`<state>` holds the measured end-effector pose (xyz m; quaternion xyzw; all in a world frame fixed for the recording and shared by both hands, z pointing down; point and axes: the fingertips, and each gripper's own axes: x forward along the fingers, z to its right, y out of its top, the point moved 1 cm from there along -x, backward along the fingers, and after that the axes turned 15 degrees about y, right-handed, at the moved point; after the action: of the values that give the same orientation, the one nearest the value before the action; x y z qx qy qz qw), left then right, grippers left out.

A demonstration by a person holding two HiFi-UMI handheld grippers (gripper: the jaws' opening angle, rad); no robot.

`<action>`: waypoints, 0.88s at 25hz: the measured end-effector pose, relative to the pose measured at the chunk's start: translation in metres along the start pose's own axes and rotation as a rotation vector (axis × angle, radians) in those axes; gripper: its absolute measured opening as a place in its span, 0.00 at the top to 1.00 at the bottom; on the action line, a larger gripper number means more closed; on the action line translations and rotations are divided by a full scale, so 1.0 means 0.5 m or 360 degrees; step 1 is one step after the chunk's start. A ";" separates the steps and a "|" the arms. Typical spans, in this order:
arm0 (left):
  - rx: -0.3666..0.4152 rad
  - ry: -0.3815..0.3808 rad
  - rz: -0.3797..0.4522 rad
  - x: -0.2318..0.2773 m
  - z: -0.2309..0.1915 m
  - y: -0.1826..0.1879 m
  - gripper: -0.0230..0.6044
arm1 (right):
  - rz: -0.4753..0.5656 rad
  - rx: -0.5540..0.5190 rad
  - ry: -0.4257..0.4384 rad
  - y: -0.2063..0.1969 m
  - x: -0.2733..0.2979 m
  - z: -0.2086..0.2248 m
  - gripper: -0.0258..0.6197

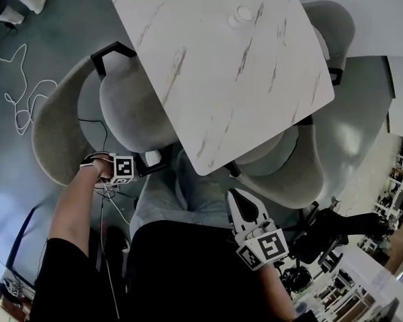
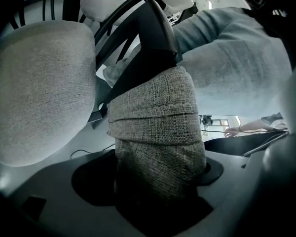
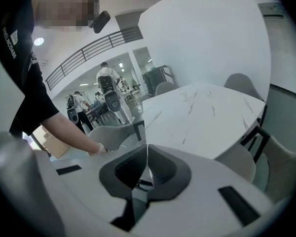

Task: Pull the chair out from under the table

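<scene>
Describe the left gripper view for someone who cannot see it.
A grey woven-fabric chair arm is gripped between the jaws of the left gripper. A grey padded cushion sits at left; the person's light-blue trouser leg is at right.

The person wears a black short-sleeved top (image 1: 181, 274) with small white lettering on the sleeve (image 3: 12, 47), and pale blue-grey trousers (image 1: 164, 196). A narrow white band (image 1: 87, 164) circles the left wrist. The left hand-held gripper (image 2: 160, 181) and the right hand-held gripper (image 1: 236, 198) have smooth white plastic bodies. Both have dark grey moulded pads (image 3: 123, 174), and each carries a white cube (image 1: 265, 245) printed with black square markers.
</scene>
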<state>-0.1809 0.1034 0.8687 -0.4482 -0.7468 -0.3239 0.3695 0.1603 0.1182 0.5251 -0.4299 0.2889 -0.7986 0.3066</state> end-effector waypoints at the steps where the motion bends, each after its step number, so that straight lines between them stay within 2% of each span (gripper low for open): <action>1: -0.0013 0.0006 0.0000 0.004 0.006 -0.005 0.28 | -0.0002 -0.0003 0.0014 0.000 0.002 -0.002 0.94; 10: -0.0244 0.0022 0.0062 0.033 0.049 -0.032 0.33 | -0.0055 -0.0045 0.0167 0.007 0.036 -0.017 0.94; 22: -0.0373 0.0013 0.0099 0.085 0.116 -0.099 0.33 | -0.0225 -0.0157 0.0401 -0.011 0.106 -0.074 0.94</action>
<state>-0.2548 0.1500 0.8668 -0.5100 -0.6879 -0.3993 0.3276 0.1033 0.0898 0.5390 -0.3601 0.3330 -0.8506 0.1895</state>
